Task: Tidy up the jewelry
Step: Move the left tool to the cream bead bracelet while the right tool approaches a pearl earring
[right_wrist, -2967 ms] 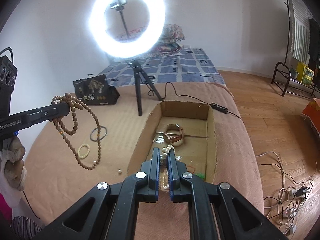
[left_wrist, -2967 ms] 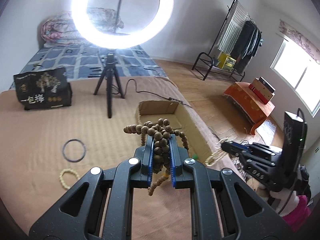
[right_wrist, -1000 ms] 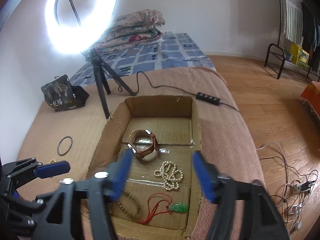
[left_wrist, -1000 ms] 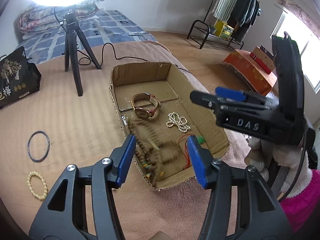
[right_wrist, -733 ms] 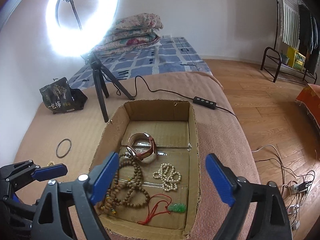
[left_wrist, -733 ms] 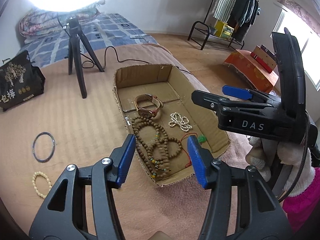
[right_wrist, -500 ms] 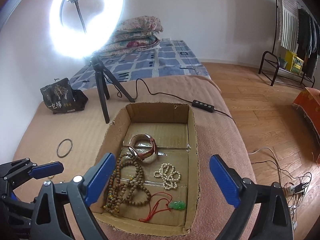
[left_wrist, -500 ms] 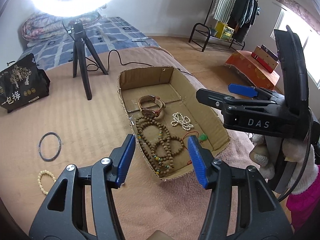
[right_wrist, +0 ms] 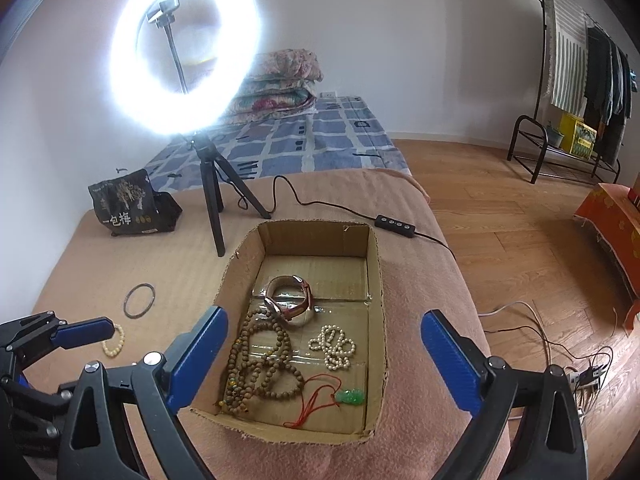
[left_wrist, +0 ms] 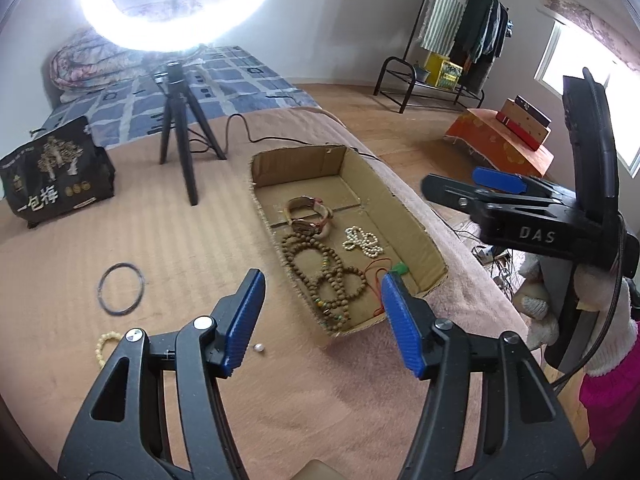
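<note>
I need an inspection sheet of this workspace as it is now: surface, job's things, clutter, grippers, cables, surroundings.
Surface: brown blanket on a bed.
Job's things: cardboard box holds a watch, wooden bead necklace, pearl strand and green pendant on a red cord. Outside it, on the blanket: dark bangle, cream bead bracelet, one loose bead.
Clutter: black printed bag.
Grippers: left gripper open, holding nothing; right gripper open, holding nothing.
Cables: ring light cable with inline switch across the blanket; loose wires on the floor.
Surroundings: ring light on a tripod, folded quilts, clothes rack.
</note>
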A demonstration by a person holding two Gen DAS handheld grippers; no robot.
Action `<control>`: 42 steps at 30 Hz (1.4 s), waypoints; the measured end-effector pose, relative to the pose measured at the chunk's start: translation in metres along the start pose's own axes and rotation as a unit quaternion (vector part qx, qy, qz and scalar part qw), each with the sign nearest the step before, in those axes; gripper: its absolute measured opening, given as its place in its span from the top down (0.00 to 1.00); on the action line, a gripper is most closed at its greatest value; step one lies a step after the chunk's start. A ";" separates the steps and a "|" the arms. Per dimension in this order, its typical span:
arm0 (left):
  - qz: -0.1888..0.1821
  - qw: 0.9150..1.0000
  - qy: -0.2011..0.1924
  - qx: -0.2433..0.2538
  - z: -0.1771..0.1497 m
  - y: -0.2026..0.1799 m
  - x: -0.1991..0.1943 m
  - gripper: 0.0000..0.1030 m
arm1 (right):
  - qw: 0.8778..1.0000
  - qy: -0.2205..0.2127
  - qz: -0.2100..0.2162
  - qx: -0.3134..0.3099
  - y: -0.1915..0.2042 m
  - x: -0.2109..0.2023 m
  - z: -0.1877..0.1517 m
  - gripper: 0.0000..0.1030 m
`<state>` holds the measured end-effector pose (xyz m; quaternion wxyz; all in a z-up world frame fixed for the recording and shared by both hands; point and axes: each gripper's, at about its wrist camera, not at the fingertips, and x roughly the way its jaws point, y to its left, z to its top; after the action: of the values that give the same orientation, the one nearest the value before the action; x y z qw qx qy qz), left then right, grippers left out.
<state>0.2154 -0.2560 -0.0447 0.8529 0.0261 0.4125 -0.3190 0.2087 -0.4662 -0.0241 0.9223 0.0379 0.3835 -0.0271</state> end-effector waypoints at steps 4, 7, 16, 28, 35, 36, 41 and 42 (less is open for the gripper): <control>0.017 1.000 -0.010 -0.003 -0.007 0.018 -0.016 0.40 | 1.000 -0.004 0.014 0.009 0.005 -0.010 -0.005 0.04; 0.036 0.999 -0.016 -0.004 -0.013 0.038 -0.027 0.40 | 1.000 -0.007 0.025 0.004 0.013 -0.016 -0.010 0.04; 0.080 0.995 -0.026 -0.044 -0.035 0.112 -0.058 0.40 | 0.996 -0.008 0.081 -0.031 0.062 -0.028 -0.033 0.04; 0.105 0.989 -0.011 -0.108 -0.071 0.191 -0.061 0.40 | 0.988 0.019 0.137 -0.075 0.125 -0.015 -0.068 0.19; 0.087 0.988 0.012 -0.126 -0.083 0.212 -0.042 0.40 | 0.980 0.048 0.163 -0.108 0.163 0.009 -0.083 0.31; 0.086 0.988 0.017 -0.127 -0.085 0.215 -0.037 0.40 | 0.978 0.054 0.167 -0.113 0.170 0.014 -0.085 0.32; 0.080 0.988 0.041 -0.124 -0.092 0.220 -0.018 0.46 | 0.973 0.072 0.179 -0.127 0.193 0.039 -0.093 0.39; 0.077 0.988 0.047 -0.126 -0.093 0.221 -0.013 0.46 | 0.972 0.074 0.179 -0.130 0.196 0.043 -0.093 0.39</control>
<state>0.2708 -0.0450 -0.1450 0.8512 -0.0345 0.4854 -0.1963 0.1888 -0.2638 -0.1109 0.8781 -0.0122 0.4383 0.1915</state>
